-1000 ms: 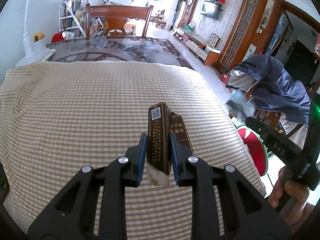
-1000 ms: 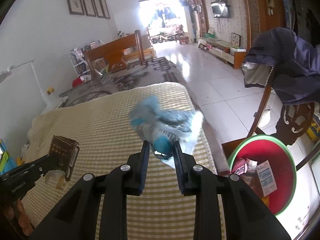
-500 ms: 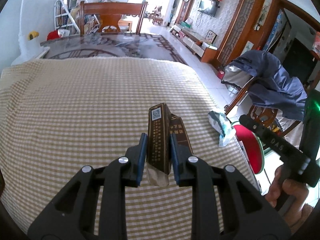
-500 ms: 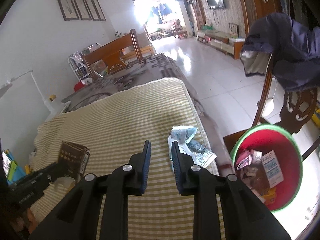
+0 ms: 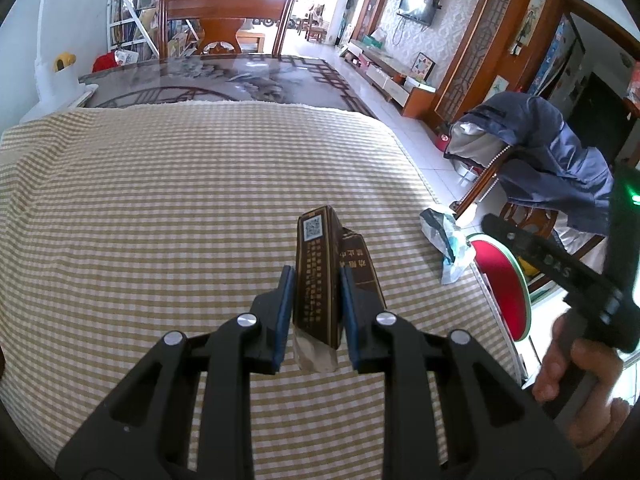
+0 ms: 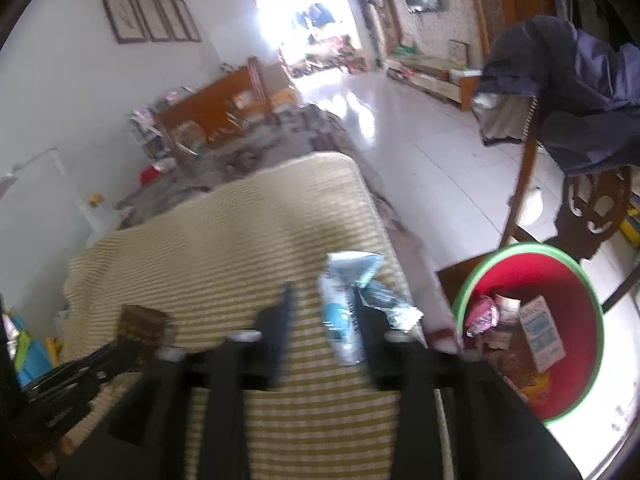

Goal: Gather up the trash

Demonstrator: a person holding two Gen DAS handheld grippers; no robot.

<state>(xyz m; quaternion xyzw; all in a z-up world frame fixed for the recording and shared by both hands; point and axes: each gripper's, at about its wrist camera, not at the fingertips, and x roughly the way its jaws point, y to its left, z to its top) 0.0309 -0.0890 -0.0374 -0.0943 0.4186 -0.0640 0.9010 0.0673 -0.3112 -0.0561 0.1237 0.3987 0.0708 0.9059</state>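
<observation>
My left gripper (image 5: 316,276) is shut on a brown cigarette box (image 5: 320,272) and holds it above the checked tablecloth (image 5: 180,200). The box also shows in the right wrist view (image 6: 142,324). A crumpled blue and white wrapper (image 6: 352,304) lies on the cloth near the table's right edge; it also shows in the left wrist view (image 5: 448,240). My right gripper (image 6: 322,308) is open, blurred, with the wrapper between its fingers and nearer the right one. A red bin with a green rim (image 6: 580,280) stands beside the table and holds several pieces of trash.
A wooden chair (image 6: 576,200) draped with a blue jacket (image 5: 560,160) stands beside the bin. A dark patterned table surface (image 5: 224,84) and a wooden chair (image 5: 224,20) lie beyond the cloth. The table's right edge runs beside the wrapper.
My right gripper let go of the wrapper, which dropped onto the cloth near the table edge. The gripper then opened wider and came down around it. The left gripper kept hold of the box.
</observation>
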